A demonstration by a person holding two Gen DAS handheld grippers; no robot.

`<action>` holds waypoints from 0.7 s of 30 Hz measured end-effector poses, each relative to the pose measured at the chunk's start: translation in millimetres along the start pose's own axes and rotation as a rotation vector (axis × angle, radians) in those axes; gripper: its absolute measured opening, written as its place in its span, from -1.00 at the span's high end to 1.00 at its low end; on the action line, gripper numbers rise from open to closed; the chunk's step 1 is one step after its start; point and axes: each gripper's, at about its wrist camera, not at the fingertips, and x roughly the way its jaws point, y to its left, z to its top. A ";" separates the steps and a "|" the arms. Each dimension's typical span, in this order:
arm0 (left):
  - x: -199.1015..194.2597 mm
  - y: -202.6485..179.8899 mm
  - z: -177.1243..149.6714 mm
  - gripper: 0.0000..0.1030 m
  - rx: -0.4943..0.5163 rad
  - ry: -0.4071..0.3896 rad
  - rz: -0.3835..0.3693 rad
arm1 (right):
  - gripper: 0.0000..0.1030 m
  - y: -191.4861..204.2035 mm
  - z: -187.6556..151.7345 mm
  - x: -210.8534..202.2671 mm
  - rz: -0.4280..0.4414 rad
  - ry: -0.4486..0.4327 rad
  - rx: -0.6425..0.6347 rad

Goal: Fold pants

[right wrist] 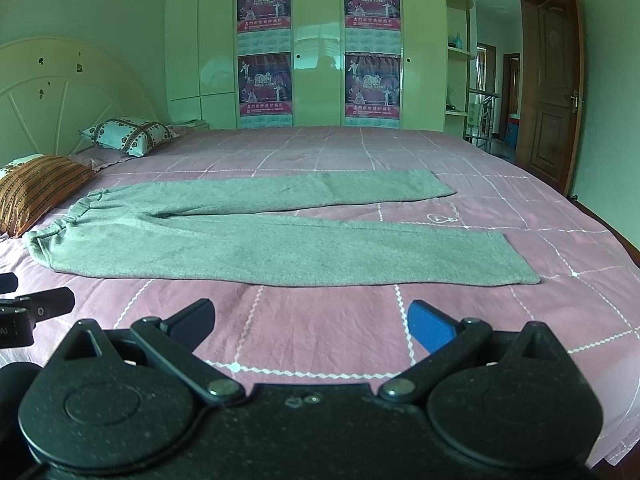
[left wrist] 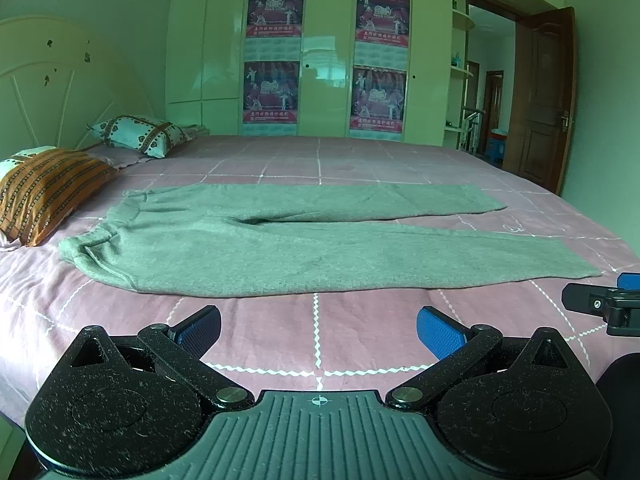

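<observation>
Left wrist view crops my spread right hand-held gripper (left wrist: 600,300); ahead of my spread left hand-held gripper (left wrist: 319,330) lie pants (left wrist: 280,248).

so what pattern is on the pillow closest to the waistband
Orange-brown with dark, dotted stripes; the striped pillow shows best in the left wrist view, beside the grey knit pants.

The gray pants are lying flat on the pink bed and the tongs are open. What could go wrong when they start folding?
1. The two legs of the pants lie spread apart, so folding one over the other might leave them crooked.
2. The waistband looks bunched near the striped pillow, so wrinkles could get folded in.
3. The left tongs and right tongs, both open, might pinch the pink bedsheet along with the pants.
</observation>
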 end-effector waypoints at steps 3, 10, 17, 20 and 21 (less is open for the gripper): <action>0.0 0.6 0.0 -1.00 0.000 0.001 0.001 | -0.88 0.0 0.0 0.2 0.000 0.000 0.000; -0.7 0.6 -0.4 -1.00 0.001 0.003 0.002 | -0.88 0.0 -0.2 0.7 0.000 0.002 0.001; -1.4 0.2 -0.5 -1.00 0.002 0.003 0.005 | -0.88 -0.4 -0.1 2.0 -0.001 0.004 0.001; -1.6 0.6 -0.5 -1.00 0.001 0.002 0.005 | -0.88 -0.3 -0.1 2.1 0.000 0.004 0.002; -1.2 0.6 -0.5 -1.00 0.001 0.002 0.004 | -0.88 -0.2 0.0 2.1 -0.001 0.004 0.001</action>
